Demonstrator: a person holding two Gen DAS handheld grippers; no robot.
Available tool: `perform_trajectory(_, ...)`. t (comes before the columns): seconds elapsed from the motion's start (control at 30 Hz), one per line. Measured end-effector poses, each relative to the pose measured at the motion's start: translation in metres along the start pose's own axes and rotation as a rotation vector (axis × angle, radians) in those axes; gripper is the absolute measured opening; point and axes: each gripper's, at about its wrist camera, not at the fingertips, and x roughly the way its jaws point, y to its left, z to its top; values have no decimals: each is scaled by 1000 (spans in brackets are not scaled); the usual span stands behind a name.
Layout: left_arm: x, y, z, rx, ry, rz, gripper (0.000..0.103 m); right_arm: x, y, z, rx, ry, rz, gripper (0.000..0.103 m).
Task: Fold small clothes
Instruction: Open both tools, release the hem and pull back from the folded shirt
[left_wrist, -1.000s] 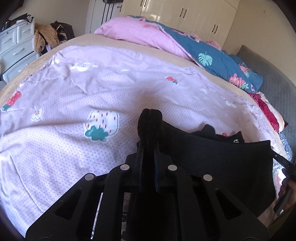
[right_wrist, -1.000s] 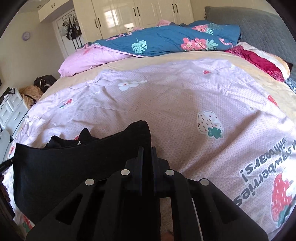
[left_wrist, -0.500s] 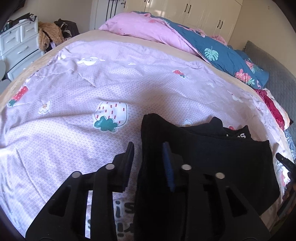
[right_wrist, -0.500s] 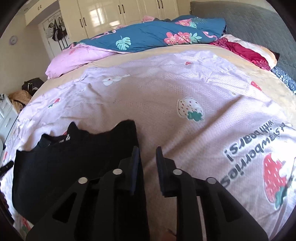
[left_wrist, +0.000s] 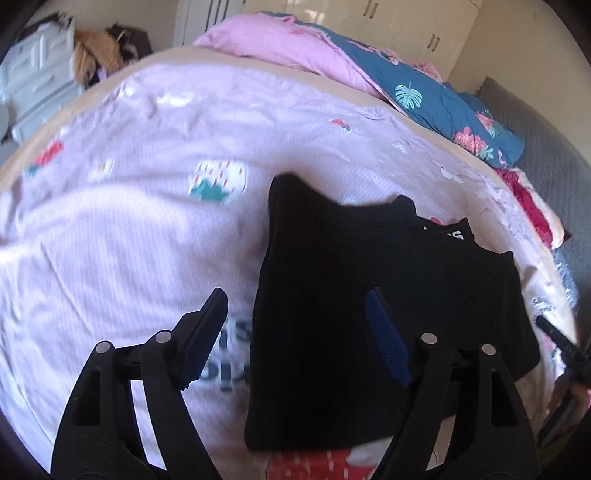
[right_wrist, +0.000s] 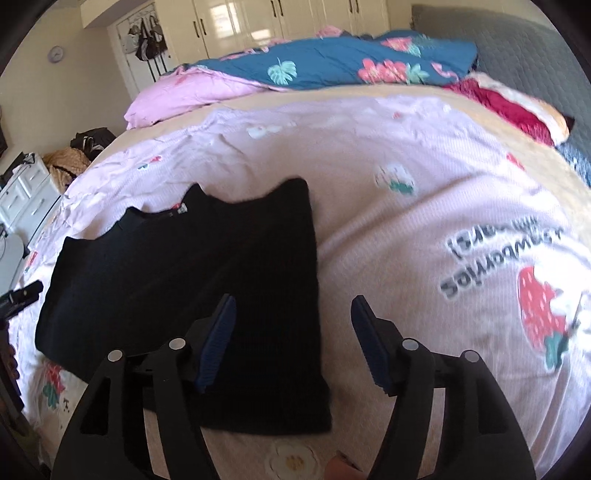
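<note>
A black garment (left_wrist: 369, 295) lies folded flat on the pink strawberry-print bedspread (left_wrist: 129, 229). Under its far edge a second black piece with white lettering (left_wrist: 448, 230) sticks out. My left gripper (left_wrist: 295, 306) is open and empty, held above the garment's left edge. In the right wrist view the same garment (right_wrist: 192, 288) lies at lower left on the bedspread (right_wrist: 406, 221). My right gripper (right_wrist: 291, 314) is open and empty above the garment's right edge. The other gripper's tip (right_wrist: 22, 291) shows at the far left.
A pink and blue floral duvet (right_wrist: 332, 66) is heaped at the far side of the bed. A red pillow (right_wrist: 509, 107) and grey headboard (right_wrist: 517, 44) lie to the right. White drawers (left_wrist: 37, 81) and a clothes pile (left_wrist: 96, 55) stand beside the bed.
Both grippers held the black garment's corners a second ago. They have let go, opened wide and drawn back; the garment now lies flat on the bed.
</note>
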Motion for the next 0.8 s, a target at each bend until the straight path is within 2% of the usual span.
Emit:
perform_trajectory(0.23, 5, 19, -29, -104, 47, -42, 69, 5, -5, -17, 28, 59, 50, 63)
perform_trajectory(0.27, 7, 21, -32, -121, 54, -48, 69, 5, -4, -17, 26, 62, 55, 58)
perform_trajectory(0.3, 8, 22, -34, -133, 58, -53, 65, 6, -3, -18, 21, 61, 64, 50)
perform_trajectory(0.33, 9, 23, -35, -144, 62, -64, 48, 6, -3, -18, 18, 63, 70, 26)
perform_trajectory(0.37, 9, 23, -36, -149, 63, -79, 35, 6, -2, -19, 13, 64, 61, 6)
perform_trajectory(0.4, 8, 23, -36, -151, 61, -93, 14, 3, -3, -19, 9, 53, 58, 6)
perform_trajectory(0.47, 2, 18, -35, -132, 54, -94, 5, -7, -5, -20, 14, 21, 75, 5)
perform_trajectory(0.57, -6, 12, -37, -86, 45, -73, 4, -24, -10, -24, 13, -25, 79, 5)
perform_trajectory(0.8, -2, 15, -51, -72, 82, -37, 4, -12, -19, -41, 32, 27, 20, 7)
